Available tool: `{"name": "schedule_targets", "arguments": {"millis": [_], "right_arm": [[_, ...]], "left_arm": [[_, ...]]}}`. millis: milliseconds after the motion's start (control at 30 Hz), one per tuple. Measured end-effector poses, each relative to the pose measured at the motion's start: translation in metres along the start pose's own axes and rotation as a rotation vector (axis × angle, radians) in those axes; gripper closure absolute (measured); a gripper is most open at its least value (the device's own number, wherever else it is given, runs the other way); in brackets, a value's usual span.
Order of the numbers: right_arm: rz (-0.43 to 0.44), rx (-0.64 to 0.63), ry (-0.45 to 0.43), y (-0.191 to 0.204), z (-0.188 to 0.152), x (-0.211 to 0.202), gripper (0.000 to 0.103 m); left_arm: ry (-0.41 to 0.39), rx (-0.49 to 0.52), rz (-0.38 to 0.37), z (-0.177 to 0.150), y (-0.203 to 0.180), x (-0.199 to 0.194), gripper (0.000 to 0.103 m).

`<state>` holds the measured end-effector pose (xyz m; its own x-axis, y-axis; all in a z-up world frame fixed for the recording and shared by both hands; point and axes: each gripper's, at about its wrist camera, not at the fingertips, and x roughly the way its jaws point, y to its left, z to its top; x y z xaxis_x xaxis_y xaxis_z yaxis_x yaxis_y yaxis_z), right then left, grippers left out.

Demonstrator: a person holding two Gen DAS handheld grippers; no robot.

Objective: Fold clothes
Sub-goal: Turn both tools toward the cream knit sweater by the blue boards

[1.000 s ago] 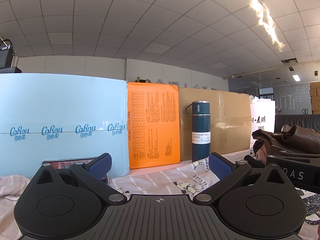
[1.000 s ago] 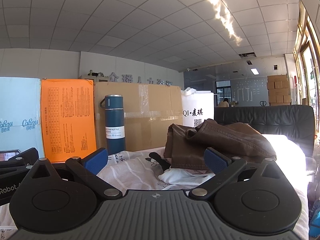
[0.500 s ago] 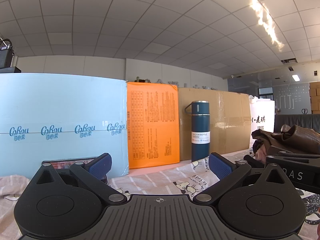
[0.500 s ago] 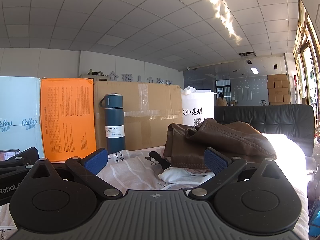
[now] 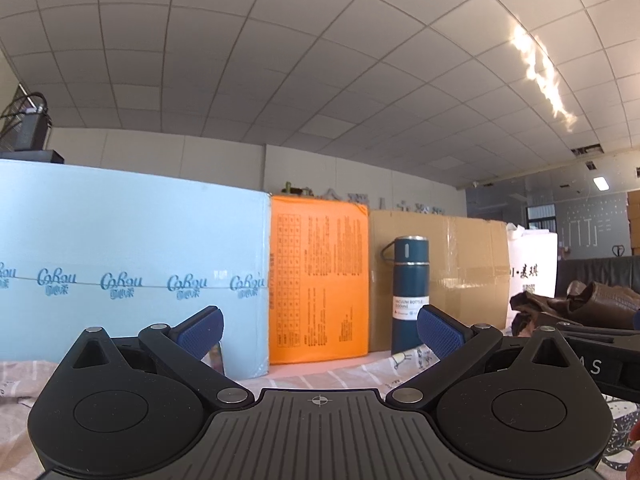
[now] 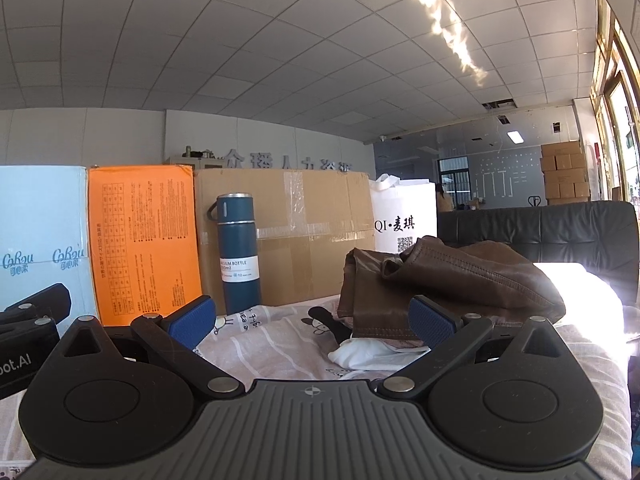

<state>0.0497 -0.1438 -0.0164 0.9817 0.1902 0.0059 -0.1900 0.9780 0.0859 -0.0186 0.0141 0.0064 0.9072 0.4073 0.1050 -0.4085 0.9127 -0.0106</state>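
Loosely crumpled brown leather jacket (image 6: 448, 280)

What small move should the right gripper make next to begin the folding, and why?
Probably move the right gripper forward and slightly right toward the brown garment. Its jaws stand open and hold nothing, and the garment lies crumpled on the patterned sheet just ahead, partly over a white cloth. The left gripper is open too.

Bright daylight, right-side glare, fisheye-bent edges.
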Motion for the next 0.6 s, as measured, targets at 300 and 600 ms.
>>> {"name": "schedule_targets", "arguments": {"millis": [300, 600], "right_arm": [[0.043, 0.113, -0.08, -0.013, 0.003, -0.016, 0.0], [0.287, 0.335, 0.005, 0.012, 0.026, -0.062, 0.0]], "left_arm": [[-0.128, 0.044, 0.095, 0.031, 0.052, -0.069, 0.0], [-0.208, 0.104, 0.276, 0.06, 0.132, -0.138, 0.0]]}}
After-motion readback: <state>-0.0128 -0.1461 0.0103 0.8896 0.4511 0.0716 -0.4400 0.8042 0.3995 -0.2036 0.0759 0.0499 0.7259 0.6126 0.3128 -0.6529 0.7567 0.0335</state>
